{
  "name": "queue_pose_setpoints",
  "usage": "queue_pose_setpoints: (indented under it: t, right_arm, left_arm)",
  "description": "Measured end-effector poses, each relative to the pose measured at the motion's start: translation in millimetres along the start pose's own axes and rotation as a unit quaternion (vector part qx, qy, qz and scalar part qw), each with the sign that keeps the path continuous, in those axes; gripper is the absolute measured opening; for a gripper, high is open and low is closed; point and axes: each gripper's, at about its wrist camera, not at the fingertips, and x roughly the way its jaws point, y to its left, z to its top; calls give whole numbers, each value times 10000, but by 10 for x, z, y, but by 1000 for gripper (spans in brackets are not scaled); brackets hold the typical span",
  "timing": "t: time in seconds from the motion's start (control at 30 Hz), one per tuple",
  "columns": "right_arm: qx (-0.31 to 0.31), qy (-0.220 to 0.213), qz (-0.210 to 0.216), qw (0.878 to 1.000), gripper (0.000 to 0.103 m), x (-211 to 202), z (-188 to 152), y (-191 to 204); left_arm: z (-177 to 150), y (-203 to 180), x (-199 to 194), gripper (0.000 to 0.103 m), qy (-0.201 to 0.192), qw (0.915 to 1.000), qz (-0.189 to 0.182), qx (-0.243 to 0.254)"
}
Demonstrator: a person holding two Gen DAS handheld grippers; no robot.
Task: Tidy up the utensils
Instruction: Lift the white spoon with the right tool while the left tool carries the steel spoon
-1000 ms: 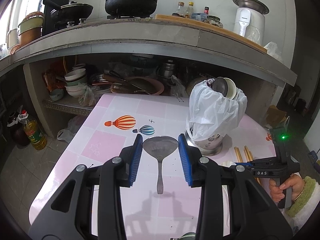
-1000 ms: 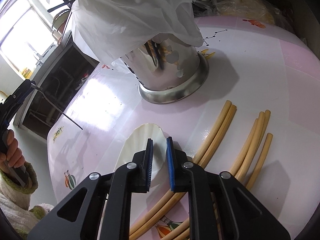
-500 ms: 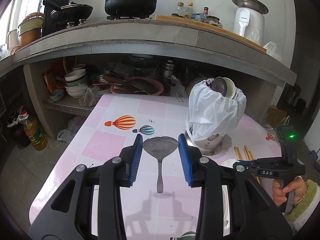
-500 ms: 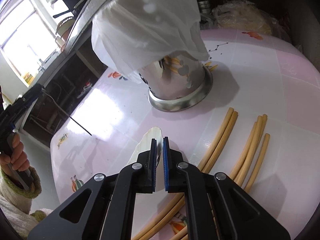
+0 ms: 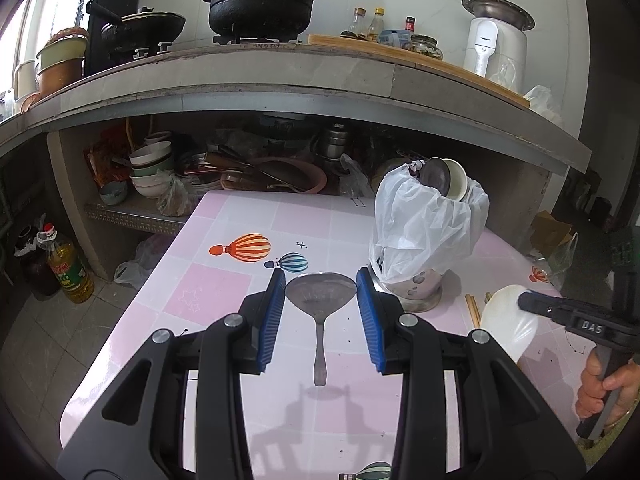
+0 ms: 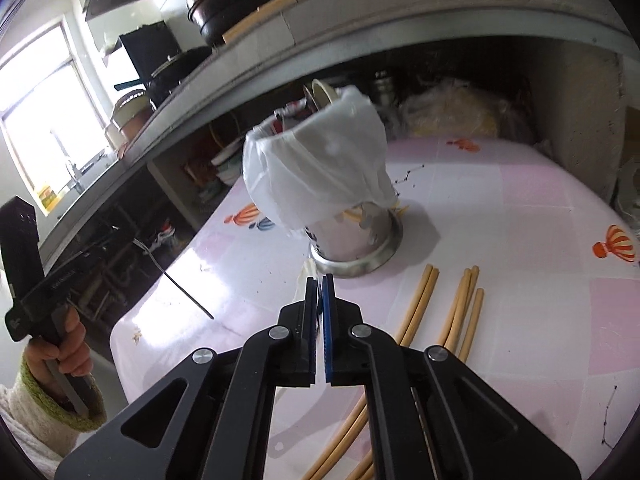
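My left gripper (image 5: 321, 292) is open above the pink table (image 5: 208, 292), with a metal spatula (image 5: 320, 304) lying between and below its fingers. My right gripper (image 6: 319, 292) is shut on a white rice paddle (image 6: 306, 280) and holds it lifted off the table, seen edge-on; in the left wrist view the white rice paddle (image 5: 506, 324) hangs from the right gripper at the right. A steel utensil holder (image 6: 352, 236) draped with a white plastic bag (image 6: 316, 172) stands ahead, with utensils (image 5: 444, 178) in it. Several wooden chopsticks (image 6: 460, 304) lie on the table to the right.
A concrete counter (image 5: 280, 76) overhangs the table's far side, with pots (image 5: 260, 0) on top and bowls (image 5: 150, 168) on the shelf below. An oil bottle (image 5: 68, 268) stands on the floor at the left. The table edge (image 6: 132, 320) lies left of the right gripper.
My right gripper closed on the white rice paddle and lifted it off the table, tilting upward. The left gripper stayed open over the spatula.
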Motion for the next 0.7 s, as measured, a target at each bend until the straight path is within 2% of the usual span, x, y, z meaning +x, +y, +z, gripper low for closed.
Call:
queue_pose_setpoints:
  t: [0.3, 0.7]
  right_arm:
    - [44, -459, -123, 9989, 3, -339, 69, 107]
    - [71, -701, -155, 9974, 3, -564, 70, 221]
  left_arm:
    - [-1, -50, -77, 35, -70, 10000, -31, 40]
    - [-8, -106, -193, 35, -159, 9998, -79, 73]
